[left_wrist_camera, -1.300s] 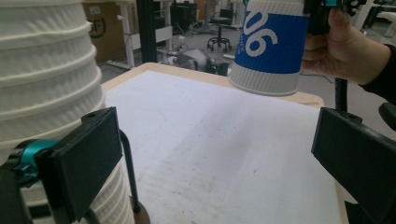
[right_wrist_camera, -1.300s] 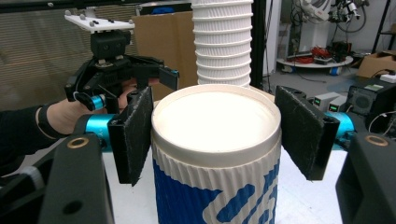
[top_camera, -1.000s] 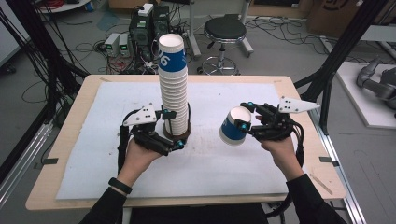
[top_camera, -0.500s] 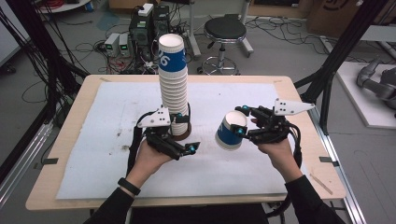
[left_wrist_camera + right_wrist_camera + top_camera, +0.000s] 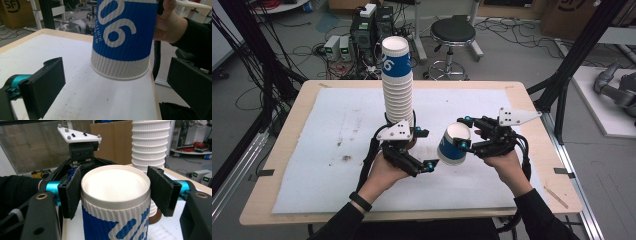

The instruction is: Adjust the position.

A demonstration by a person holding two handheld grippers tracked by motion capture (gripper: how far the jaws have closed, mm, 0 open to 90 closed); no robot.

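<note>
Cup [image 5: 454,145] gripped by right tongs [image 5: 463,132], tilted.

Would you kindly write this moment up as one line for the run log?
right gripper: shut on single cup, held off the table | left gripper: open, beside cup stack | table: white mat

White digits "06" stand on the blue band of the single paper cup [image 5: 122,37]. The top cup of the stack [image 5: 396,57] shows "6". A cardboard box [image 5: 11,11] reads "SF".
</note>
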